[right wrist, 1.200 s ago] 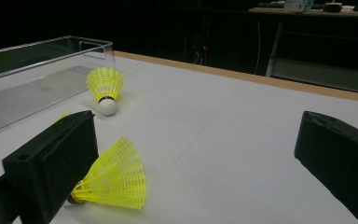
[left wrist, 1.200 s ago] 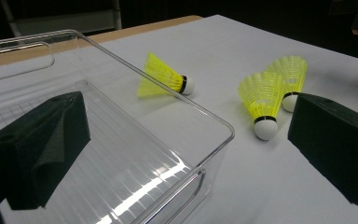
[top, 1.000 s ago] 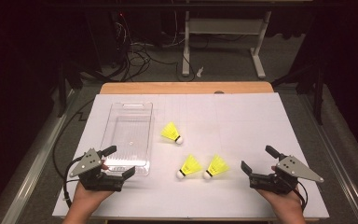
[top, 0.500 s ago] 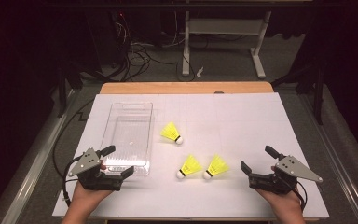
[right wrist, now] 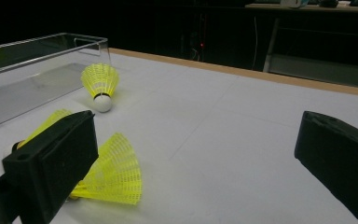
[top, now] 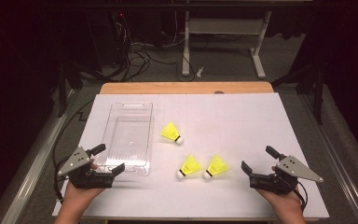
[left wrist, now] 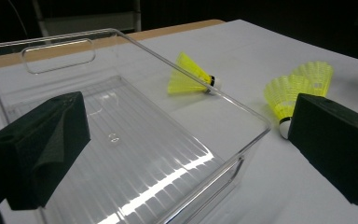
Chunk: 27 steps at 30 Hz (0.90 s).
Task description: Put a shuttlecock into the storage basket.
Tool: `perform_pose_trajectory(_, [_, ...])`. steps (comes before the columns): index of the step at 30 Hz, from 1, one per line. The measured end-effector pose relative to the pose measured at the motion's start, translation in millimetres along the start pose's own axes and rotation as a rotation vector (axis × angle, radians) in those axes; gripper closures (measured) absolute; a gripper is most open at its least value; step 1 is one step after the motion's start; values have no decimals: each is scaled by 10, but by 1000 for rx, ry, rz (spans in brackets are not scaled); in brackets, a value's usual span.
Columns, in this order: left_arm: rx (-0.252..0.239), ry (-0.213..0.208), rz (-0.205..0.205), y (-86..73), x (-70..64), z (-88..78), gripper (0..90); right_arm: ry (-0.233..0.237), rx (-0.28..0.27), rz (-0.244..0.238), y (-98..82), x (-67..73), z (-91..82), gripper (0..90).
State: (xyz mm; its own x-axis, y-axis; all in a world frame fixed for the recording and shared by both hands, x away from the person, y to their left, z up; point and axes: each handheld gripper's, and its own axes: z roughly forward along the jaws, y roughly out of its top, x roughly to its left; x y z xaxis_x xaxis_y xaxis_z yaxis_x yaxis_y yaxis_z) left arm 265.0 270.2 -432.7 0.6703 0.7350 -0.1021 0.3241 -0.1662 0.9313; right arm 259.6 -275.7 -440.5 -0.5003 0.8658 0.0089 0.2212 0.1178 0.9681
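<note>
Both hand-held grippers (top: 106, 161) (top: 261, 160) wide apart

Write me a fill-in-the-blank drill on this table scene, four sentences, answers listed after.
1. The number of yellow shuttlecocks on the white table is ____.
2. The clear plastic bin holds ____ shuttlecocks.
3. The left gripper and the right gripper both have their jaws ____.
4. The lone shuttlecock lies closer to the ____ than the pair does.

Answers: three; no; open; bin
</note>
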Motion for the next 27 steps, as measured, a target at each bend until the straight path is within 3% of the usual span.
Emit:
perform_pose_trajectory(16, [-13, 67, -60, -46, 217, -176, 1, -9, -1, 1, -1, -31, -23, 1])
perform_pose_trajectory(27, [1, 67, -58, 34, 161, -160, 1, -6, -1, 15, -5, -45, -28, 1])
